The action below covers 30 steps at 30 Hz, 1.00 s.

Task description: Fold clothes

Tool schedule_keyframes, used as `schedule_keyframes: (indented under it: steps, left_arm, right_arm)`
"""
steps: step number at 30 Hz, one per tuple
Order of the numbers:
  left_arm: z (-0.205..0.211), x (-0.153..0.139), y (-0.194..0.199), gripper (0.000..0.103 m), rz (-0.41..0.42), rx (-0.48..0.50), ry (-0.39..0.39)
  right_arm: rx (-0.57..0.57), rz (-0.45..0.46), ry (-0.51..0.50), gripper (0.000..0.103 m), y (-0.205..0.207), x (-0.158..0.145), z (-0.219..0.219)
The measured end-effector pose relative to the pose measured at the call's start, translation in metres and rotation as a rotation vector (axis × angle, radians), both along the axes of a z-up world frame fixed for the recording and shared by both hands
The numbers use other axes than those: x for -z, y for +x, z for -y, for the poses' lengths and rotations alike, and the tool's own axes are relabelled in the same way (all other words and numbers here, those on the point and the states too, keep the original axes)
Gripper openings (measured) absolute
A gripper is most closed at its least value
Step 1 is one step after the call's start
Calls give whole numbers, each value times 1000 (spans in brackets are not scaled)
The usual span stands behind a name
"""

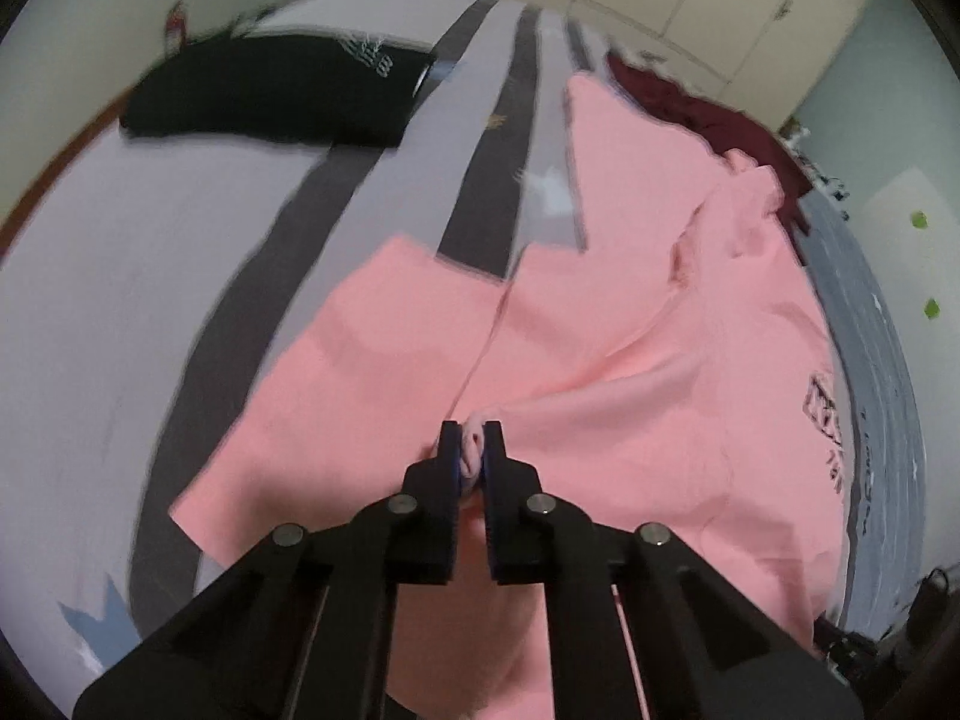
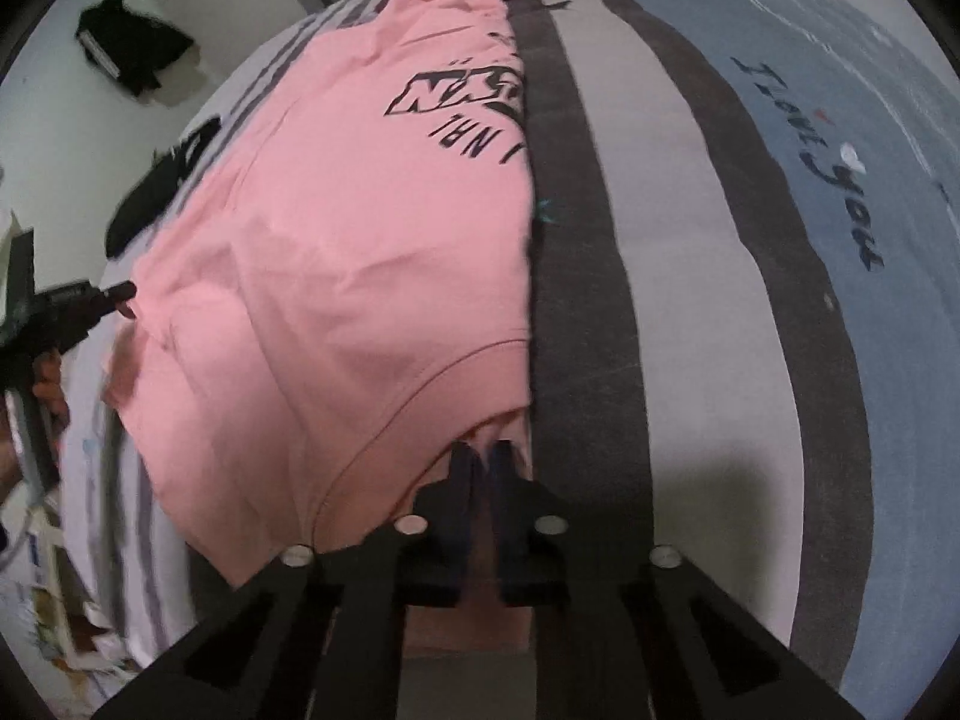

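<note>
A pink T-shirt (image 1: pixel 630 360) with black lettering lies spread on a striped bedsheet (image 1: pixel 180 252). My left gripper (image 1: pixel 472 450) is shut on a bunched fold of the pink shirt near its lower edge. In the right wrist view the same pink shirt (image 2: pixel 336 252) shows its black print, and my right gripper (image 2: pixel 483 462) is shut on its hem at the near edge. The left gripper (image 2: pixel 120 294) also shows at the far left of that view, pinching the shirt's other side.
A folded black garment (image 1: pixel 270 96) lies at the far left of the bed. A maroon garment (image 1: pixel 708 114) lies behind the pink shirt. A grey-blue band with writing (image 2: pixel 840 210) runs along the right of the sheet. Cupboard doors (image 1: pixel 690 0) stand behind.
</note>
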<state>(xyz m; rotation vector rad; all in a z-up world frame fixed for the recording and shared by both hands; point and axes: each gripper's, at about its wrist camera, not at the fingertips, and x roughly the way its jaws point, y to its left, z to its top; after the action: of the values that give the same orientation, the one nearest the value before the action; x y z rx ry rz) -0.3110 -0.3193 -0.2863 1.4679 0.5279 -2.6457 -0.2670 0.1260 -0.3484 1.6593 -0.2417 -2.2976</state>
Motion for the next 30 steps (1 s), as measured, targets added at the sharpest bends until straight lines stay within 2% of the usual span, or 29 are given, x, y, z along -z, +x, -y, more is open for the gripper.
schedule_keyframes:
  steps: [3, 7, 10, 12, 14, 17, 20, 21, 23, 25, 29, 30]
  left_arm:
    - [8, -35, 11, 5, -84, 19, -17]
    - [24, -67, 32, 5, -146, 30, -61]
    - [41, -41, 45, 5, -66, 34, -87]
    - [46, -15, 51, 6, 14, 56, -107]
    - [49, 1, 58, 6, 60, 53, -129]
    - [65, 1, 71, 10, 50, -14, -110]
    - [81, -3, 82, 23, 36, -106, -35]
    - [84, -2, 82, 29, 36, -110, -11]
    - [81, -2, 81, 34, 34, -88, 24]
    - [73, -1, 78, 36, 37, -50, 43]
    - [52, 12, 70, 40, 60, 28, -29]
    - [47, 16, 69, 40, 68, 46, -49]
  right_arm:
    - [-31, -19, -1, 2, 4, -11, -2]
    - [-81, -29, -7, 1, 9, -22, 6]
    - [-121, -31, -16, 1, 14, -29, 13]
    - [-134, -28, 13, 1, 16, -27, 19]
    - [-146, -24, 45, 1, 18, -24, 26]
    - [-158, -33, 97, 4, 22, -23, 33]
    - [-170, -66, 130, 6, 29, -31, 37]
    - [-171, -85, 135, 12, 31, -36, 39]
    - [-171, -124, 144, 20, 33, -48, 41]
    - [-192, -156, 124, 22, 36, -59, 49]
    - [-261, -167, 60, 37, 41, -59, 90]
    - [-276, -165, 54, 37, 44, -54, 96]
